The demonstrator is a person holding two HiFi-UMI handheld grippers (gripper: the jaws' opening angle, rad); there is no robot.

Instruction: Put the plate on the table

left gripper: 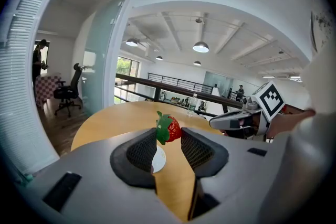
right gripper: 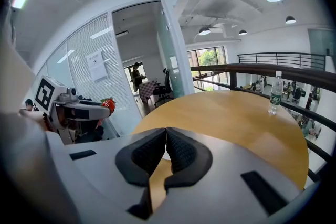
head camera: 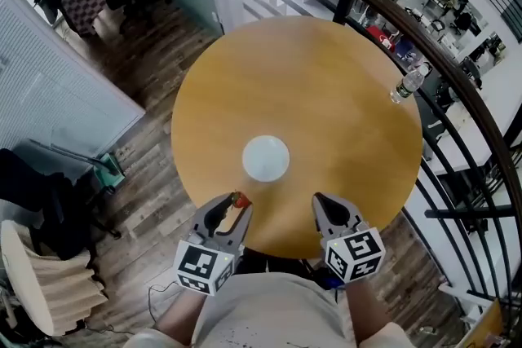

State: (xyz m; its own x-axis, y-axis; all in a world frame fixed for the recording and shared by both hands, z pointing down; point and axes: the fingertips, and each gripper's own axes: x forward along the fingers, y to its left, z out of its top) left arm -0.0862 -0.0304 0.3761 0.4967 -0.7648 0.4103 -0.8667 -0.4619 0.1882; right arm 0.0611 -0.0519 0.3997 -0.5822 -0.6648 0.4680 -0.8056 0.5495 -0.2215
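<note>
A small white plate (head camera: 266, 158) lies flat on the round wooden table (head camera: 326, 85), toward its near side. My left gripper (head camera: 237, 204) hovers at the table's near edge, just short of the plate, shut on a red strawberry (head camera: 241, 199) with green leaves. In the left gripper view the strawberry (left gripper: 169, 128) sits pinched at the fingertips, with the plate (left gripper: 157, 159) below and beyond. My right gripper (head camera: 321, 203) hangs beside it to the right, shut and empty. In the right gripper view its pads (right gripper: 178, 147) meet, and a sliver of plate (right gripper: 166, 155) shows past them.
A clear water bottle (head camera: 408, 83) stands at the table's far right edge. A dark railing (head camera: 457, 69) curves close behind the table on the right. A folding chair (head camera: 41, 281) and dark stand sit on the wooden floor at the left.
</note>
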